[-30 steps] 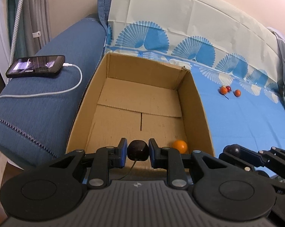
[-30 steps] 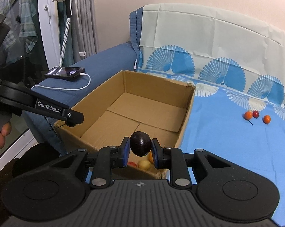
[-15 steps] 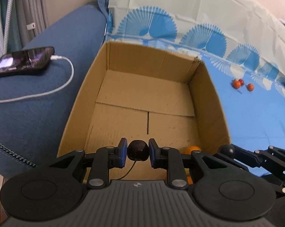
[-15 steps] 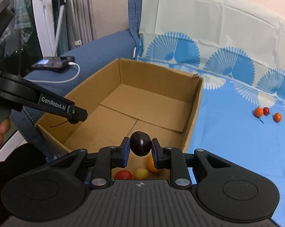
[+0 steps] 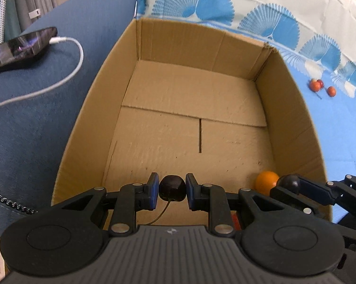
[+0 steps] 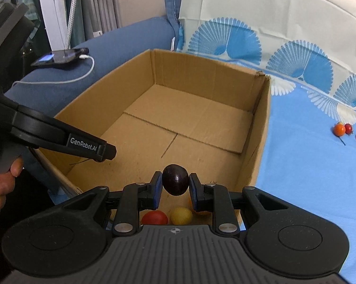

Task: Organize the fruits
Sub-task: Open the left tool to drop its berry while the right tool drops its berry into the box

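Only in the right view are a red fruit (image 6: 154, 217) and a yellow fruit (image 6: 181, 215) seen in the box (image 6: 260, 127); an orange fruit (image 5: 266, 184) is half hidden. Each of the left tongs (image 5: 172, 191) and right tongs (image 6: 174, 187) is pinching a dark cherry (image 5: 172, 188) (image 6: 174, 179).

We see two dark, glossy cherries. One (image 5: 172, 188), with a thin stem trailing below it, sits pinched between blue pads over the near edge of the open cardboard box (image 5: 102, 99); the other (image 6: 175, 179), stood on end, is pinched the same way above the box's near corner. On the box floor there lie a red fruit (image 6: 154, 217), a yellow one (image 6: 181, 215) and an orange one (image 5: 265, 184). Three small red-orange fruits (image 6: 348, 131) lie well apart on the blue cloth.
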